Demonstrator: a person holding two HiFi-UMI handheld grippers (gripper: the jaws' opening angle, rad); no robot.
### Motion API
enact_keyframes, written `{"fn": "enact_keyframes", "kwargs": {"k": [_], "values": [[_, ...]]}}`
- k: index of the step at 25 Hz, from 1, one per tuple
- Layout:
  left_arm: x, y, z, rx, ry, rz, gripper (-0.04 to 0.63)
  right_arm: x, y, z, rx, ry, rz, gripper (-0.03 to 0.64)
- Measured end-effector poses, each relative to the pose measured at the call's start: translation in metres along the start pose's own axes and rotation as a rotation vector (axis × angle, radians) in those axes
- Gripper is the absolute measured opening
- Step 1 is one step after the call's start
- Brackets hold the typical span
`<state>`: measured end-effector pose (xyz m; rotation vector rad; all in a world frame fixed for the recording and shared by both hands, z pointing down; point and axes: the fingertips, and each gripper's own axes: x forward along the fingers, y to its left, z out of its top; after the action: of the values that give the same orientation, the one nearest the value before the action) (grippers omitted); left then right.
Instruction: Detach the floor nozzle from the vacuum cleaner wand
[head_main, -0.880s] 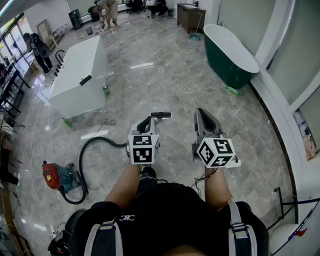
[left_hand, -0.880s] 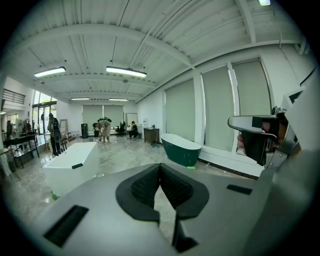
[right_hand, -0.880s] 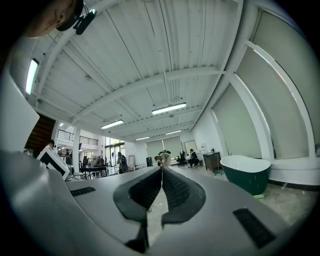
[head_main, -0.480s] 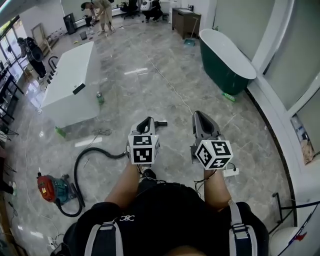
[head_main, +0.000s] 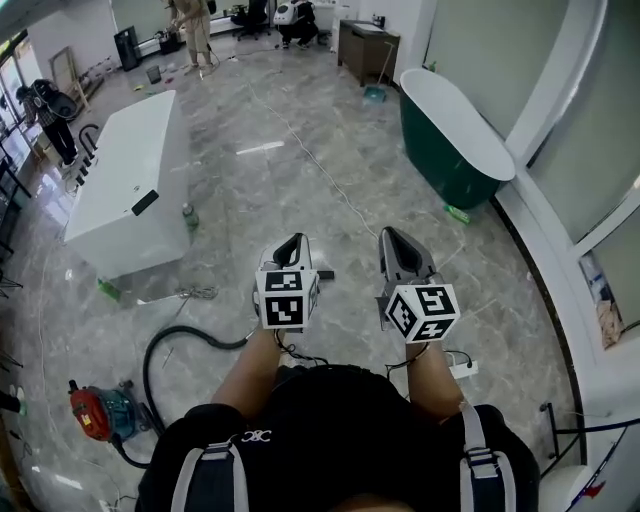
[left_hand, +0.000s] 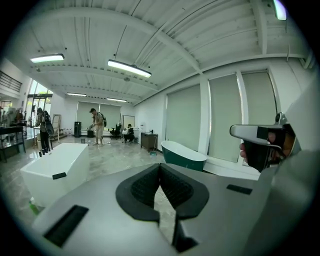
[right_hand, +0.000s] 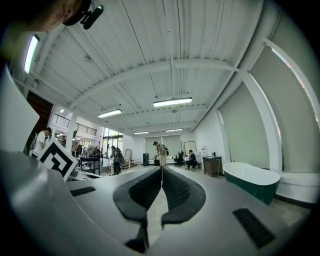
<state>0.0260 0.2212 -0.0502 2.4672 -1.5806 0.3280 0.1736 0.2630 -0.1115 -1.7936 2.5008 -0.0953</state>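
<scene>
Tongs are the first thing to sort out here: the left tongs and the right tongs are both sitting fully closed with nothing between their pads, held side by side at waist height and pointing out over the marble floor. The task is looking barely begun. The red and teal vacuum cleaner is lying on the floor at the person's lower left, and its black hose is curling from it toward the person's feet, where it is disappearing under the left arm. The floor nozzle and wand are not showing clearly; only a small dark piece is peeking out just beside the left tongs, and it may belong to them. To do this step well, the person is probably needing to tip both tongs downward, follow the hose to the wand's end, and open the jaws before arriving. One pair should be steadying the wand near the joint while the other is taking the nozzle neck, pulling straight along the tube rather than twisting sideways.
</scene>
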Motion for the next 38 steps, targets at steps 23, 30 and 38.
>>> {"fn": "enact_keyframes", "kwargs": {"k": [23,30,38], "values": [[0.159,0.177,0.016,0.037,0.107,0.087,0.011,0.269,0.018,-0.044,0.096,0.102,0.116,0.015],[0.194,0.189,0.009,0.017,0.130,0.106,0.012,0.307,0.003,-0.043,0.079,0.108,0.160,0.015],[0.232,0.174,-0.020,-0.013,0.178,0.047,0.012,0.333,-0.022,-0.085,0.144,0.211,0.172,0.015]]}}
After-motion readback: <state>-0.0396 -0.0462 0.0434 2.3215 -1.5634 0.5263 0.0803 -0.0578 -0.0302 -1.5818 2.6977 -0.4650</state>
